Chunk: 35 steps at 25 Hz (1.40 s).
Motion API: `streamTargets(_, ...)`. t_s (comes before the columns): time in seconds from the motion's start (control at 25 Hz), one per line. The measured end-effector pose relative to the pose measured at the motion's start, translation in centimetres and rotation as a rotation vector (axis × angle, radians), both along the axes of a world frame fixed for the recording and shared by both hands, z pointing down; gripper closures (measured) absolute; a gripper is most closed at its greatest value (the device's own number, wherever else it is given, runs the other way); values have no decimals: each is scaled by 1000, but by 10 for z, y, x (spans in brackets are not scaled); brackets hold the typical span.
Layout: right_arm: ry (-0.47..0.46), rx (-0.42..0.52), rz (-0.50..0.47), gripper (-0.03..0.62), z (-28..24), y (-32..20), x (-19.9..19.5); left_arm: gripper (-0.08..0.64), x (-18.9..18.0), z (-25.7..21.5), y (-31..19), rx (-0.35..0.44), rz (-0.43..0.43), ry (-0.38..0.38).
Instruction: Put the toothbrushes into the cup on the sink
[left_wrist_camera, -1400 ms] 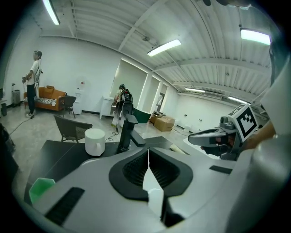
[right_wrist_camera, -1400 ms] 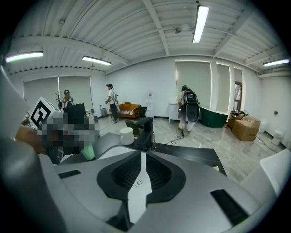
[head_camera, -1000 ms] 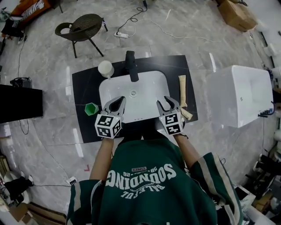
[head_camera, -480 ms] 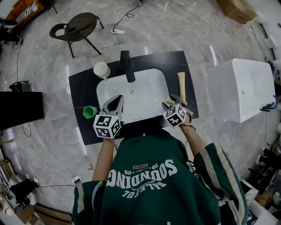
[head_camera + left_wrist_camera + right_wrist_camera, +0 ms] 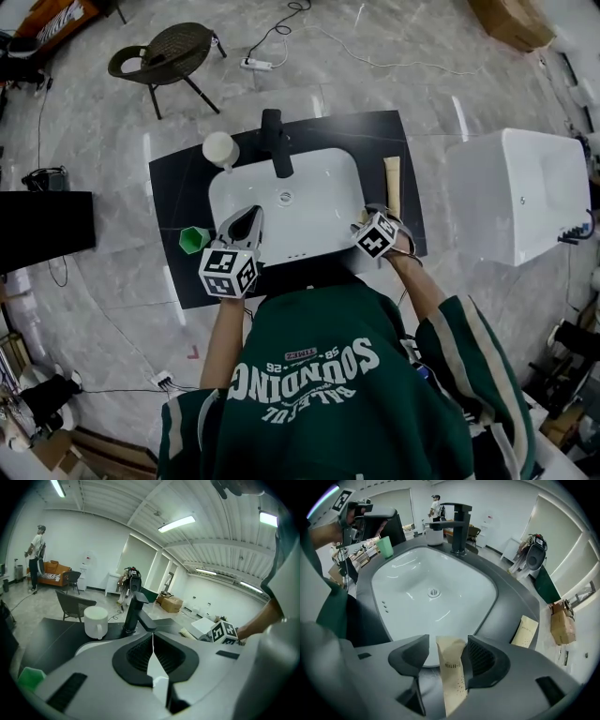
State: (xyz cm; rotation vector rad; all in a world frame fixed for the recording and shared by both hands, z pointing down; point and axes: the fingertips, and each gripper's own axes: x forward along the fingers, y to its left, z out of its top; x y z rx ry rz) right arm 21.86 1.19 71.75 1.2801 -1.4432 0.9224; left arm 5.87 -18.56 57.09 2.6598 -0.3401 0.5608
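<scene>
I had swung my right gripper [image 5: 447, 649] down over the tan paper-wrapped toothbrush packet [image 5: 453, 673] — jaws just opened wide, packet between them, ungripped — ready to pick; left gripper [image 5: 152, 641] sat closed, empty.

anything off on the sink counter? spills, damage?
Nothing stands out. The white cup stands upright beside the faucet, the green cup upright left of the basin. The near packet and far packet lie on the counter right of it. No spill or damage visible.
</scene>
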Motion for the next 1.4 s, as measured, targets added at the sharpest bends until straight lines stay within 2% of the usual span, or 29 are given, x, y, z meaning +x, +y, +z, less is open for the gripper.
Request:
streamTargets(0.28, 40, -77, 9, 344, 15, -1, 11, 546, 2, 3, -2, -4, 7, -11)
streamTargets(0.44, 39, -77, 6, 370, 15, 1, 11, 546, 6, 3, 0, -6, 13, -10)
streamTargets(0.88, -14, 138, 57, 385, -34, -13, -3, 546, 17, 0, 6, 5, 65, 3)
streamTargets(1.08, -52, 286, 44, 405, -75, -37, -20, 546, 16, -2, 8, 8, 67, 12)
streamTargets(1.4, -138, 423, 12, 431, -121, -74, -49, 546, 3, -5, 0, 16, 28, 22)
